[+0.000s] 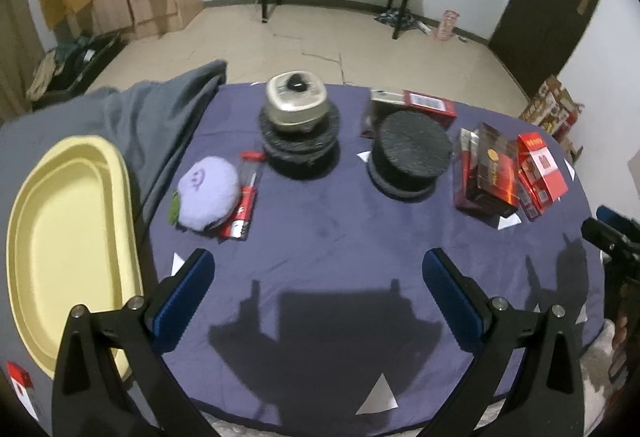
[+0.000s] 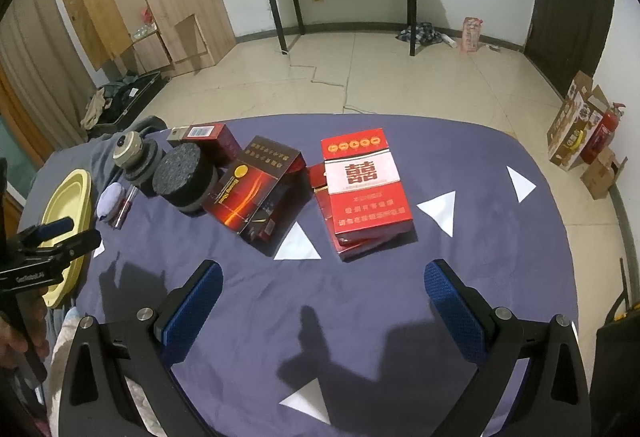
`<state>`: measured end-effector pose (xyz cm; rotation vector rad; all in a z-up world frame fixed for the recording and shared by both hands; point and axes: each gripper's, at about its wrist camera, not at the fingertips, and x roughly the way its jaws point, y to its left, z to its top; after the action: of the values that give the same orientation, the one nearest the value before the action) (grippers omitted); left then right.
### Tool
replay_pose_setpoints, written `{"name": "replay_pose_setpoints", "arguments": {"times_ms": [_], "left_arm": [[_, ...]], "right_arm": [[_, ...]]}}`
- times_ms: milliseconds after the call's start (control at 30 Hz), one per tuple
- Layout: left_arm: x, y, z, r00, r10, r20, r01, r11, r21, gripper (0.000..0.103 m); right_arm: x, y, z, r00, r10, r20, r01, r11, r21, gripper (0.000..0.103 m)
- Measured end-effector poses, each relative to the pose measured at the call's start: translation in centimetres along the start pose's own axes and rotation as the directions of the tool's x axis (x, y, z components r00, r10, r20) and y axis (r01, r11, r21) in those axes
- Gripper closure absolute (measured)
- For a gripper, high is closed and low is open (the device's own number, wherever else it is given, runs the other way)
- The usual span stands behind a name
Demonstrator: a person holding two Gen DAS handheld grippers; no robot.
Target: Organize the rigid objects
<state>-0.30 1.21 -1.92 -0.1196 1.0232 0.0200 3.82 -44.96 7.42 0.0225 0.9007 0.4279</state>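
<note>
Each handheld gripper has a matte black frame of angular, triangular arms with cut-out recesses, joined by round silver pivot screws. The left gripper (image 1: 318,269) and the right gripper (image 2: 322,283) both carry fingers faced with blue, finely ribbed pads (image 2: 454,311). White lettering, too small to read, marks the left gripper's black body in the right wrist view.
</note>
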Motion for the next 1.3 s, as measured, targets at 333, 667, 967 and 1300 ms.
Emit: {"name": "replay_pose_setpoints", "arguments": {"times_ms": [333, 667, 967, 1300], "left_arm": [[0.3, 1.4, -0.3, 1.0, -0.012, -0.016, 0.011, 0.999, -0.041, 0.0], [1.0, 0.9, -1.1, 0.998, -0.027, -0.05, 0.025, 0.999, -0.041, 0.0], [1.1, 0.6, -1.2, 0.999, -0.019, -0.032, 0.018, 0.999, -0.028, 0.0], [-0.2, 0.6, 1.0, 0.996, -0.087, -0.003, 0.087, 0.996, 0.021, 0.0]], "right_arm": [[0.9, -0.4, -0.3, 1.0, -0.013, -0.025, 0.013, 1.0, -0.003, 0.0], [1.4, -1.2, -0.3, 0.999, 0.002, -0.043, 0.0, 0.999, 0.046, 0.0], [1.2, -1.1, -0.4, 0.998, 0.022, -0.052, -0.019, 0.998, 0.067, 0.0], [1.3, -2.2, -0.3, 0.999, 0.007, -0.053, -0.002, 0.997, 0.083, 0.0]]}}
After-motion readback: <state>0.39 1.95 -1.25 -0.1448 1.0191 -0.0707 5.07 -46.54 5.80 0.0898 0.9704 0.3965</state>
